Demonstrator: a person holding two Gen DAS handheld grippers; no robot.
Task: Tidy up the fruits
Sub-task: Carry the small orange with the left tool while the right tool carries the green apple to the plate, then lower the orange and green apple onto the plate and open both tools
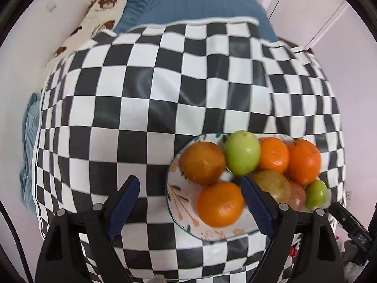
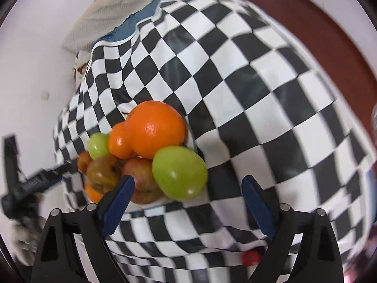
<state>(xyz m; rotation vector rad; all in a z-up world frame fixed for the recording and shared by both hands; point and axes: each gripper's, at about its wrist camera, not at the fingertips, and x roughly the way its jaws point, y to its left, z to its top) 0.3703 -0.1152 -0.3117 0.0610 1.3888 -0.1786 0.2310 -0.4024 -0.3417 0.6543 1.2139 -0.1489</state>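
**Mia:** What do the fruits look like?

**Ben:** They sit in a pile on a plate [image 1: 175, 202]. The plate is white with little brown flowers on it. In the left wrist view it is at the lower right of the frame. There are four oranges: a dull one [image 1: 202, 163] at the left, a bright one [image 1: 220, 204] at the front, and two more [image 1: 274, 155] [image 1: 304, 161] at the back right.

**Mia:** Any green ones?

**Ben:** Yes. A big green fruit [image 1: 242, 152] sits at the back and a small green fruit [image 1: 316, 194] at the far right. A brownish fruit [image 1: 274, 185] and a reddish fruit [image 1: 297, 195] lie between them.

**Mia:** What is the plate on?

**Ben:** A black and white checkered cloth [image 1: 165, 89]. Behind it is a blue sheet [image 1: 200, 7].

**Mia:** And the grabbers?

**Ben:** The left gripper [image 1: 189, 185] is spread wide. The front orange shows between its blue fingers, but they do not pinch it. The right gripper [image 2: 188, 185] is wide too and holds nothing. In its view the pile is at the middle left, with a big green fruit [image 2: 180, 173] just past its left finger.
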